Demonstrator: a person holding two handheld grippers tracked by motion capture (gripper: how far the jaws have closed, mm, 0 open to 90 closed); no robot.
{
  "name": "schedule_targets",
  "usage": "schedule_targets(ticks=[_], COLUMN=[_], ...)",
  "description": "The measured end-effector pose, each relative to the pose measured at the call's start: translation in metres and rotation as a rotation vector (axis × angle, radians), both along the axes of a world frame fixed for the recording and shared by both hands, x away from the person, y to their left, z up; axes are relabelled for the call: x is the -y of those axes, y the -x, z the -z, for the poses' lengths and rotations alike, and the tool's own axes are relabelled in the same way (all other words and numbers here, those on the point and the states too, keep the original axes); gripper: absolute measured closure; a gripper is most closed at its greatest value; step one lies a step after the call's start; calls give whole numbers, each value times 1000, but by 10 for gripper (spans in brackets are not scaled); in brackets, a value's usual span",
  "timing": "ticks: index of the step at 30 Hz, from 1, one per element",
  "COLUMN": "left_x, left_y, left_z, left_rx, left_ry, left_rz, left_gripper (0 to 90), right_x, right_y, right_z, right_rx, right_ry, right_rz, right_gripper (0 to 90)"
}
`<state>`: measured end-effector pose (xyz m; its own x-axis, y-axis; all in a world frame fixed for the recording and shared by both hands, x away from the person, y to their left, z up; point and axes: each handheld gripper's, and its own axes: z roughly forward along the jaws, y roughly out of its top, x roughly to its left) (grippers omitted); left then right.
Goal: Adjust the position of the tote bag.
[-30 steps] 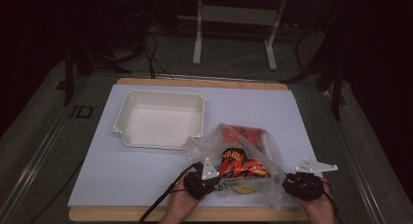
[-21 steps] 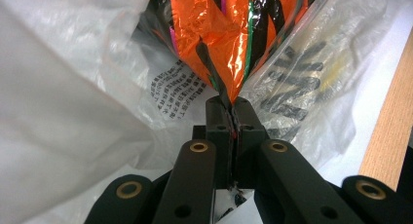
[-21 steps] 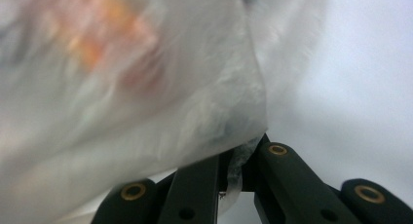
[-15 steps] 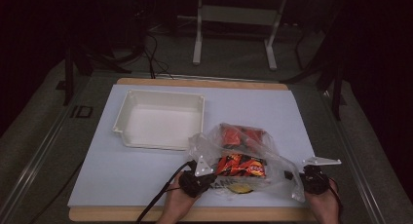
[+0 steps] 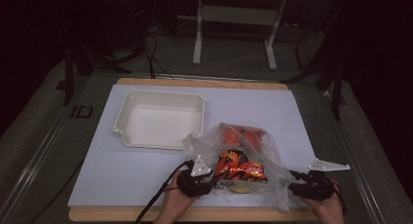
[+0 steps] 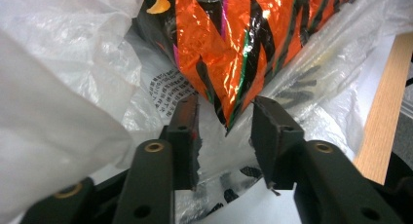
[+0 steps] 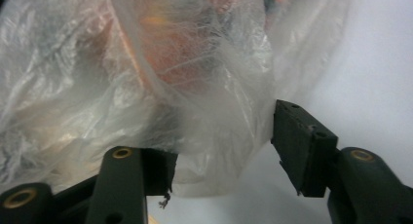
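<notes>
1. Since the earlier frame both grippers' jaws have just been opening, releasing the clear plastic bag (image 5: 253, 156).
2. Risk: the slack bag could slump or snag, spilling the orange snack packet (image 6: 229, 48).
3. Left gripper (image 6: 224, 136): jaws part-open, packet corner between them, ungripped.
4. Right gripper (image 7: 221, 151): jaws wide, loose film between.

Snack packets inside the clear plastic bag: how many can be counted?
2 for certain: an orange-and-black foil packet at the near end, and a red packet at the far end. Something yellowish lies beneath; more may be hidden.
</notes>
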<state>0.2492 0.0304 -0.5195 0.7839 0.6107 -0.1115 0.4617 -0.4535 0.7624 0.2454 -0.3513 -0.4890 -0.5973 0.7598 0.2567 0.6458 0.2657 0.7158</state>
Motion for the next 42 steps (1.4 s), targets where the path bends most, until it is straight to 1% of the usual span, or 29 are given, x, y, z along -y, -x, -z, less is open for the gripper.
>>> schedule_targets(ticks=[2, 3, 6, 7, 9, 10, 11, 14, 17, 19, 21, 22, 25, 26, 27, 29, 31, 32, 34, 36, 38, 39, 41, 42], left_x=[2, 3, 6, 7, 8, 8, 8, 8, 7, 8, 8, 8, 7, 7, 5, 4, 2, 2, 0, -1, -3, -5, -8, -9], left_y=[-1, -1, -1, -1, 0, 0, 0, 0, 0, -1, -1, -1, -2, -2, -3, -4, -5, -5, -6, -8, -10, -11, -13, -14], left_z=[0, 1, 2, 2, 3, 3, 3, 3, 4, 6, 7, 8, 11, 11, 12, 12, 13, 13, 13, 14, 14, 15, 15, 15], left_rx=[-6, -7, -6, -6, -3, -2, 0, 2, 2, 4, 9, 10, 17, 20, 23, 27, 37, 37, 36, 47, 57, 55, 48, 44], left_ry=[7, 7, -6, -14, -19, -21, -23, -30, -33, -46, -66, -73, -102, -109, -116, -125, -137, -134, -130, -131, -137, -133, -116, -110], left_rz=[-5, -4, 0, -2, -4, -4, -6, -7, -14, -13, -15, -16, -27, -32, -36, -45, -58, -62, -72, -93, -114, -122, -141, -141], left_gripper=[609, 602, 575, 567, 560, 556, 554, 547, 545, 545, 548, 551, 570, 576, 579, 586, 592, 596, 608, 612, 613, 614, 622, 626], right_x=[-7, -10, -21, -24, -31, -33, -34, -34, -33, -32, -32, -32, -30, -29, -28, -26, -25, -24, -23, -18, -14, -12, -5, -2], right_y=[-2, -4, -13, -14, -16, -15, -14, -9, -5, -3, -4, -5, -9, -12, -13, -17, -21, -23, -24, -29, -32, -33, -35, -36], right_z=[0, 0, 2, 3, 5, 6, 7, 10, 14, 18, 23, 26, 30, 31, 31, 31, 30, 30, 30, 29, 29, 29, 29, 29], right_rx=[8, 4, -11, -16, -21, -20, -21, -29, -42, -55, -66, -69, -73, -78, -74, -67, -62, -66, -70, -75, -75, -77, -80, -82], right_ry=[4, -2, -9, -7, 13, 17, 19, 30, 48, 57, 81, 100, 135, 137, 131, 154, 160, 163, 159, 142, 141, 137, 112, 96], right_rz=[10, 14, 28, 25, 10, -14, -24, -56, -77, -88, -96, -99, -75, -58, -52, -25, -10, 5, 14, 45, 77, 93, 118, 127], right_gripper=[446, 447, 446, 440, 425, 411, 405, 380, 376, 378, 391, 392, 422, 451, 446, 480, 478, 477, 478, 485, 518, 535, 581, 613])
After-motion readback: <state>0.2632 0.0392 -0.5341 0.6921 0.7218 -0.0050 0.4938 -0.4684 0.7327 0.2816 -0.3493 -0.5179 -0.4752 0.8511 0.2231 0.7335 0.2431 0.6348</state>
